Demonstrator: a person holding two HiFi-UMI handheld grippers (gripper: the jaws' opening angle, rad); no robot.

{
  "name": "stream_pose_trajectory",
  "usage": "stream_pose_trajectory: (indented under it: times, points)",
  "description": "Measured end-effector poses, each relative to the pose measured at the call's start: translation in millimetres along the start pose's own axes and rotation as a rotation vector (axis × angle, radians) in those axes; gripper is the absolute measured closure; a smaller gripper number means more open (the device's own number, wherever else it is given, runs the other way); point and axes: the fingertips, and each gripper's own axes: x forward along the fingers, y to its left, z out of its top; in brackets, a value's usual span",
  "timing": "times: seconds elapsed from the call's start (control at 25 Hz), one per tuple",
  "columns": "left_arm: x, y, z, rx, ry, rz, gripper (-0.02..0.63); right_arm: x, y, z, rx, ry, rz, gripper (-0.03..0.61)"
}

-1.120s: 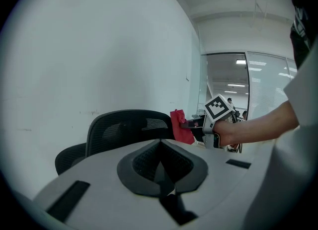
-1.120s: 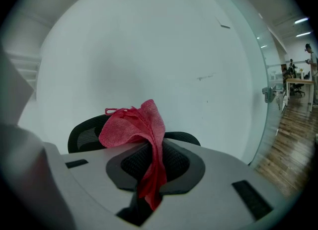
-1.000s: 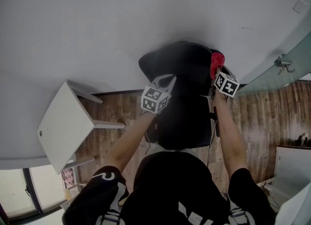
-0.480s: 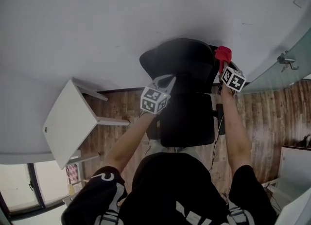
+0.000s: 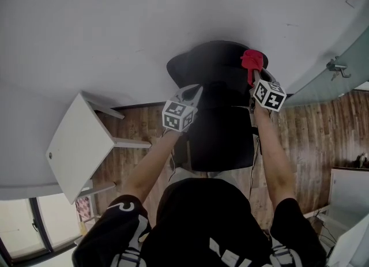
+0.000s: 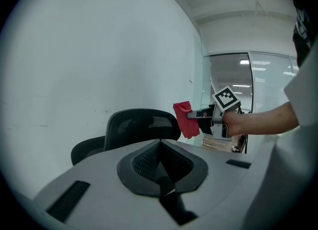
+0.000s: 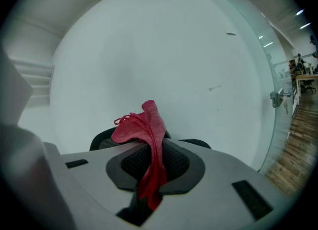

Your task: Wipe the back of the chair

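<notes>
My right gripper (image 5: pixel 253 75) clamps its fingers mid-bunch on the limp, light red cloth (image 5: pixel 252 59) beside the stiff chair back (image 5: pixel 213 67). My left gripper (image 5: pixel 195 91) has its fingers closed, empty.

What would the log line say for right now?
left tongs: shut, empty | right tongs: shut on red cloth | cloth position: by top corner of chair back

Bright even light, fisheye edges, dark vignette
</notes>
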Motion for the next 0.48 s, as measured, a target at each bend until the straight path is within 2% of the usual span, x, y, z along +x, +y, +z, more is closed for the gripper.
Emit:
stream_pose_trajectory:
  times: [0.16,0.32,0.48]
  points:
    - [-33,29,-5,-0.014,-0.007,0.009,0.589,8,59,-4,-0.020,-0.002,0.043,0.509]
    - [-75,70,-9,-0.034,-0.023,0.025,0.589,21,121,-11,-0.035,-0.025,0.026,0.509]
    - [-119,114,-18,-0.050,-0.028,0.044,0.589,32,186,-23,-0.007,-0.059,0.052,0.509]
